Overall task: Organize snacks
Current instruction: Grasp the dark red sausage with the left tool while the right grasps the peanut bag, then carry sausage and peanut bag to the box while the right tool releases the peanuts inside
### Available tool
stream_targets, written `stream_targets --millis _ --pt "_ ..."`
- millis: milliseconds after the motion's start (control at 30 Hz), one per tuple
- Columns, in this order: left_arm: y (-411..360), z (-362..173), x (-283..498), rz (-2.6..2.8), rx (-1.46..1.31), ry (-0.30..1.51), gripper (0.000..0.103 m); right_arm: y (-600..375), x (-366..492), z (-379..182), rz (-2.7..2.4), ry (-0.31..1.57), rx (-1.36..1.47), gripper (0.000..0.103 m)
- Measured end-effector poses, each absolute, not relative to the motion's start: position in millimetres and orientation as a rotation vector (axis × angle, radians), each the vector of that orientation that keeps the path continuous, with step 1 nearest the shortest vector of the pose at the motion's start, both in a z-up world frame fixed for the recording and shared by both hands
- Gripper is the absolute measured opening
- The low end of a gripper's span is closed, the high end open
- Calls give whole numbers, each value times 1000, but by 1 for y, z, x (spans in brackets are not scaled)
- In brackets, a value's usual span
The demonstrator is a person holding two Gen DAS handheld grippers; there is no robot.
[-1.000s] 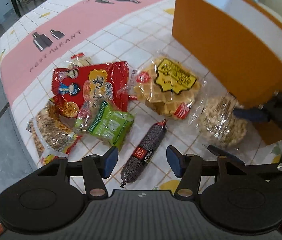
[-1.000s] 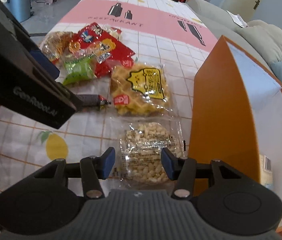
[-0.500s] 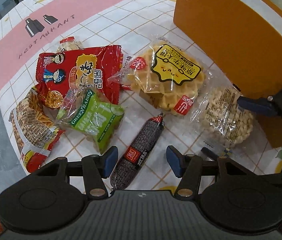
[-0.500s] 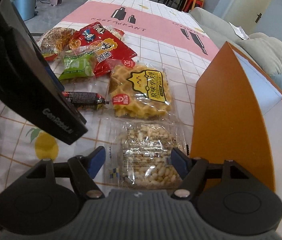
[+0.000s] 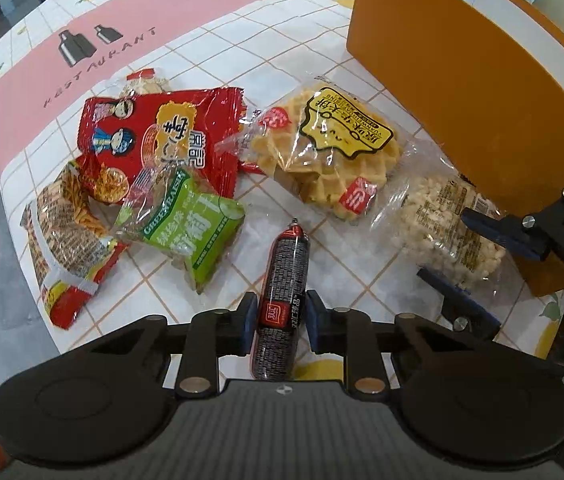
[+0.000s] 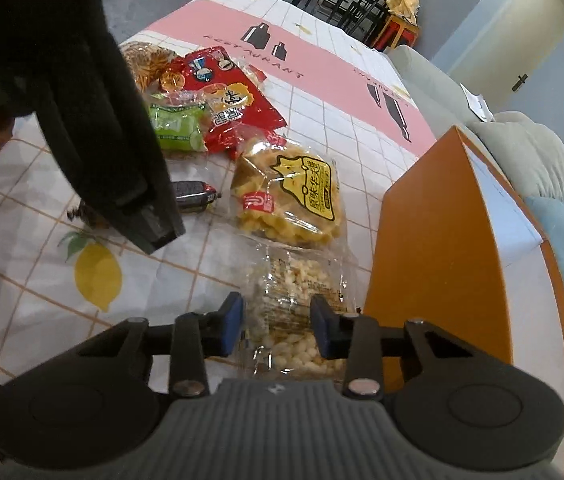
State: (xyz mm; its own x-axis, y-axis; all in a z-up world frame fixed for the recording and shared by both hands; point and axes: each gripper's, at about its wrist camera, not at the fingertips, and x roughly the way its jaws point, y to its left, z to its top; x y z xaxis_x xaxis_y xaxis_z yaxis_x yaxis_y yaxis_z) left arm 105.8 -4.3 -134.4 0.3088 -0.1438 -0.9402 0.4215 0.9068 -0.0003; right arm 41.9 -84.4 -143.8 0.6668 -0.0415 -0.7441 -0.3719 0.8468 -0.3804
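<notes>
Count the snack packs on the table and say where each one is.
6: sausage in the left gripper; puffed-rice pack in the right gripper; waffles middle; green pack, red bag, noodle pack left. Another may hide behind.

Orange box (image 6: pixel 437 248) walling the worktop's (image 6: pixel 22 280) right side, waffle pack (image 5: pixel 325 152) close against it, snack pile (image 5: pixel 134 184) crowding left, bare cloth strip between sausage (image 5: pixel 283 300) and puffed-rice pack (image 5: pixel 445 224)

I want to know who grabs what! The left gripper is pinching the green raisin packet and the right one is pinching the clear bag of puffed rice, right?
Not quite. In the left wrist view the left gripper is closed on the dark sausage stick in its black wrapper, while the green raisin packet lies apart, untouched. The rest holds: the right gripper pinches the clear bag of puffed rice.
</notes>
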Motion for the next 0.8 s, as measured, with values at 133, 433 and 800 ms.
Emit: stream_targets --millis 133,433,800 --pt "0 -130 103 -371 217 1209 25 -86 36 -133 189 789 -526 23" --pt "3 -114 91 -361 147 1189 25 -102 27 -101 186 782 -320 20" --pt "11 -79 77 -331 12 1144 25 -130 22 -56 243 831 -32 18"
